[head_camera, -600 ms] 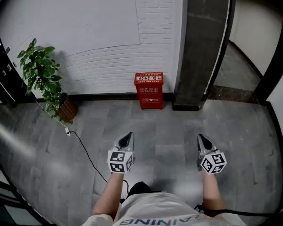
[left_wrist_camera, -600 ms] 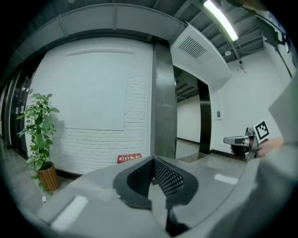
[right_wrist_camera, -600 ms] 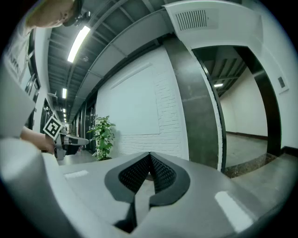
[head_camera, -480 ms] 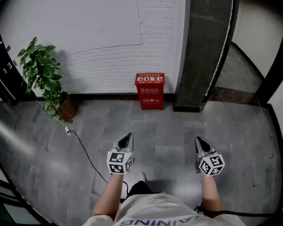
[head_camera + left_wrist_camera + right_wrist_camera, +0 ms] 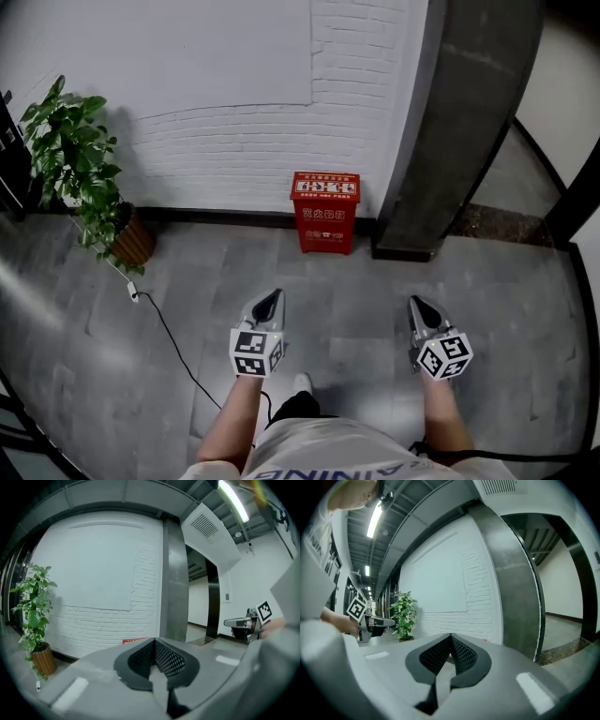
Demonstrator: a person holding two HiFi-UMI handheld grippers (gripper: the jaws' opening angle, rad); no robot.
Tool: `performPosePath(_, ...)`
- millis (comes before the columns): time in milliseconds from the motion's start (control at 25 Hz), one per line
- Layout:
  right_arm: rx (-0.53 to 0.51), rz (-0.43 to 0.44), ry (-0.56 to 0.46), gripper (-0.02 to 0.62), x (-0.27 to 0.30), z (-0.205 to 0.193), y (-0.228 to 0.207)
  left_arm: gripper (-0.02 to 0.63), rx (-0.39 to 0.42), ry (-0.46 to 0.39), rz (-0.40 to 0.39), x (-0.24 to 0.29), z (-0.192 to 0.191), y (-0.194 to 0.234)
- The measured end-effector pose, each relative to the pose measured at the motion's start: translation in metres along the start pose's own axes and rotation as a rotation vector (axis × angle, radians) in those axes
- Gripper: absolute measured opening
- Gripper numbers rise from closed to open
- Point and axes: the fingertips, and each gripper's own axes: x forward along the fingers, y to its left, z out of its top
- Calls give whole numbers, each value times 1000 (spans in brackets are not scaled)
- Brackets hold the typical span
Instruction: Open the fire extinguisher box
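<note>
A red fire extinguisher box [image 5: 324, 212] stands on the floor against the white brick wall, its lid down. My left gripper [image 5: 272, 298] hovers over the grey floor well short of the box, a little to its left, shut with nothing in it. My right gripper [image 5: 415, 305] is level with it to the right, also shut and empty. In the left gripper view only a red strip of the box [image 5: 133, 641] shows above the closed jaws. The right gripper view has the box hidden behind its own jaws.
A potted plant [image 5: 82, 178] stands at the left by the wall, with a white cable [image 5: 173, 337] trailing across the floor toward my feet. A dark pillar [image 5: 459, 141] rises right of the box, with a doorway beyond it.
The view has moved forward: the box and wall sit slightly lower and larger. Both grippers keep their spacing and stay shut.
</note>
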Motion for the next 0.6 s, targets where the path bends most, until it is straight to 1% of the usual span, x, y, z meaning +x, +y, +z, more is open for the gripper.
performPosePath(120,-9,-13,-16,5,56,23,-3,5,-3,21,-6,39,9,43)
performPosePath(240,-15,-6,-24,5,100,38,-4,5,0,28,-13,72,20,76)
performPosePath(440,-1,-19,-7,5,162,45,-30,5,8,24,-30,126,41,108)
performPosePath(600,-1,-4,4,5,213,53,-56,5,-37,31,-5,174,50,134)
